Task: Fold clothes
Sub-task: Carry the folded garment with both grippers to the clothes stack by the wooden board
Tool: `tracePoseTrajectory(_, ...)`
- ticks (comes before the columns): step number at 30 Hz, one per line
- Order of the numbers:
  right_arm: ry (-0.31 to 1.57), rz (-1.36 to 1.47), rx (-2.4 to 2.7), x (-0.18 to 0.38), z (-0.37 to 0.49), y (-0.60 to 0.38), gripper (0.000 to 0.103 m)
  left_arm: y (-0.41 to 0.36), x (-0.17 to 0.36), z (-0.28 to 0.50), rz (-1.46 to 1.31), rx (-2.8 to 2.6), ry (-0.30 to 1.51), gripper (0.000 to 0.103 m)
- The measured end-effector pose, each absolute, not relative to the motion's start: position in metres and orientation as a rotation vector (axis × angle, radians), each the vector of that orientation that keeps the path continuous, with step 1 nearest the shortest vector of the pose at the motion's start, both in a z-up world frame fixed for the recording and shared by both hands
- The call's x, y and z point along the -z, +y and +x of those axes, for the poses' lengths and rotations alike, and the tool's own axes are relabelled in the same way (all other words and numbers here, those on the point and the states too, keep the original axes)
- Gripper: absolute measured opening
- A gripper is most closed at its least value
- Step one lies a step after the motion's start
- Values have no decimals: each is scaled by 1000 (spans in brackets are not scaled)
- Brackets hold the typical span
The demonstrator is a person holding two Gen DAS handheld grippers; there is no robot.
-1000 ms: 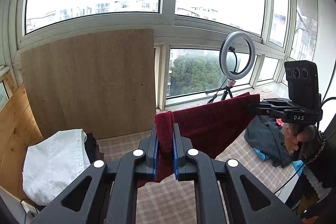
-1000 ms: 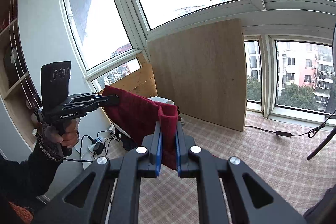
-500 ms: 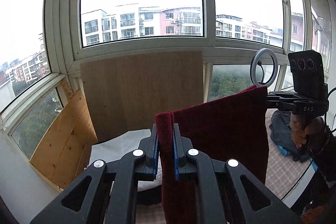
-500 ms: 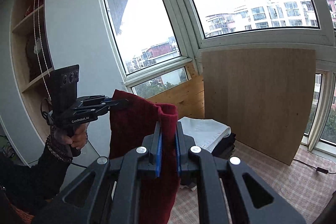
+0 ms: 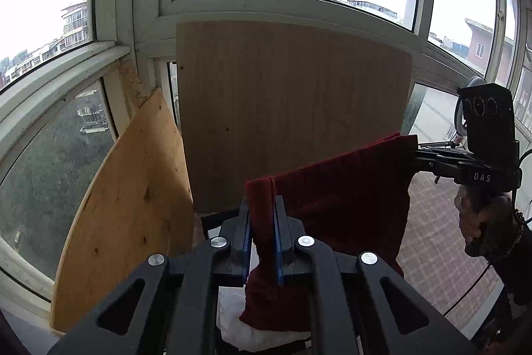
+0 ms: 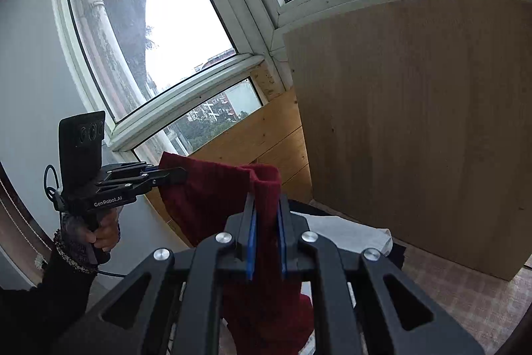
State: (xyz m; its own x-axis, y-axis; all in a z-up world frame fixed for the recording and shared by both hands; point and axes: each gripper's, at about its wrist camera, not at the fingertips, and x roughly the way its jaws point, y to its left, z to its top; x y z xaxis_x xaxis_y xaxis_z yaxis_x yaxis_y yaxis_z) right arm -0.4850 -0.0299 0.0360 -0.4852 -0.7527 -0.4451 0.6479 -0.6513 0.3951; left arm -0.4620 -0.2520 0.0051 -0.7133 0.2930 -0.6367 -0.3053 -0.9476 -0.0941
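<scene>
Hanging between both tongs, the red garment runs w/ its top edge as long axis from left gripper to right gripper. Each is pinched shut on a top corner; the cloth drapes below, over the white folded shirt under the tongs. Neither hand nearer; next move prob. turns on bringing the corners together along that edge.

Checked tablecloth surface, folded white garment on a dark garment lying on it
</scene>
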Motion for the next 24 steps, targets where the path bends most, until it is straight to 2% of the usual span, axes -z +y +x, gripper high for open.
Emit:
tracePoseTrajectory(6,-198,919,2228,13,-551,-50,10,-259,44,-543,-1114,-2580,-33,10)
tracePoseTrajectory(10,-271,933,2222,25,-557,-36,10,-256,46,-549,-1078,-2569,-76,10)
tracePoseTrajectory(13,-303,854,2198,8,-531,-23,10,-255,29,-515,-971,-2595,-43,10)
tracePoseTrajectory(24,-226,540,2076,-92,-370,-18,10,-256,-74,-336,-652,-2703,67,10)
